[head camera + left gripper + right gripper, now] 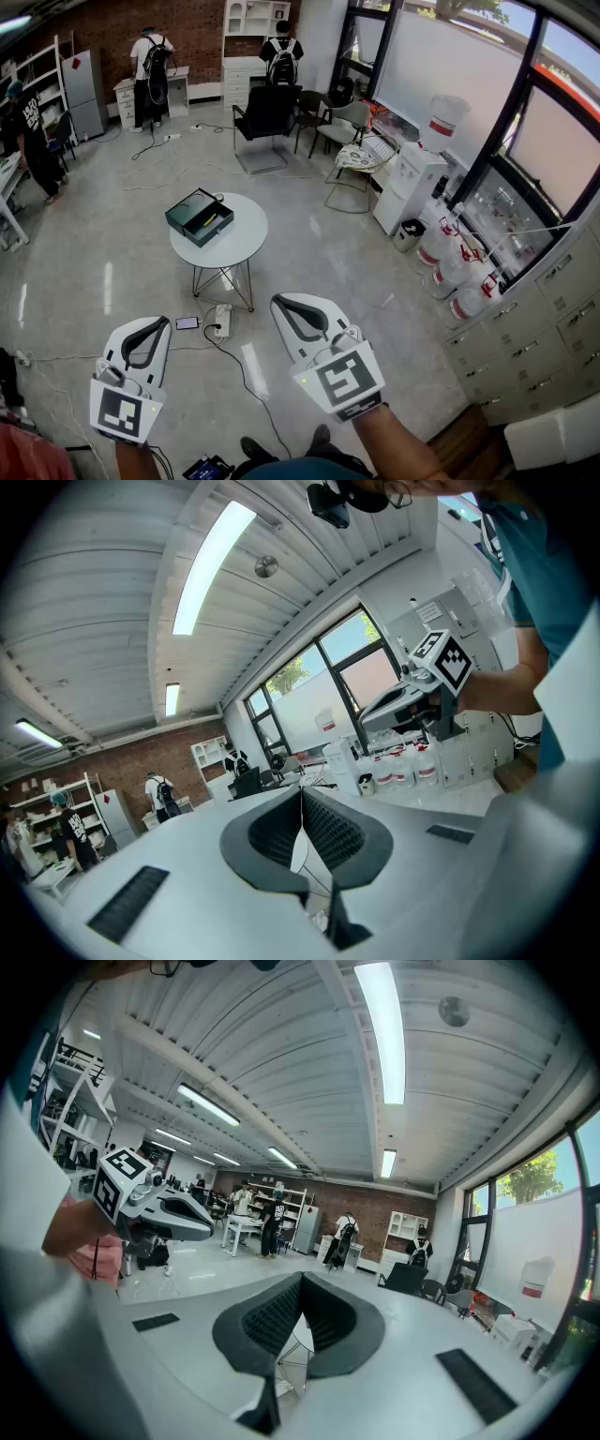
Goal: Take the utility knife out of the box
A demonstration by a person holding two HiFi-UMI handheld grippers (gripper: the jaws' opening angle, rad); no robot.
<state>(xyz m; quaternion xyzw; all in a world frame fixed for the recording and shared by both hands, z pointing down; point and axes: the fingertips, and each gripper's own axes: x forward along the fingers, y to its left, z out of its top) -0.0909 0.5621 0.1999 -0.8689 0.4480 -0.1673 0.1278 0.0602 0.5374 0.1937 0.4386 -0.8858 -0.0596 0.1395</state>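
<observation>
Box [200, 217] sits open on the round white desk [242, 236] in the head view, well ahead of both grippers; a yellowish thing lies inside it, too small to name. Nearer, the left gripper [154, 322] and the right gripper [280, 302] hang side by side above the floor [309, 234]. In the left gripper view its fingers [330, 832] are pressed together with nothing between them. In the right gripper view its fingers [270, 1321] likewise meet, empty
</observation>
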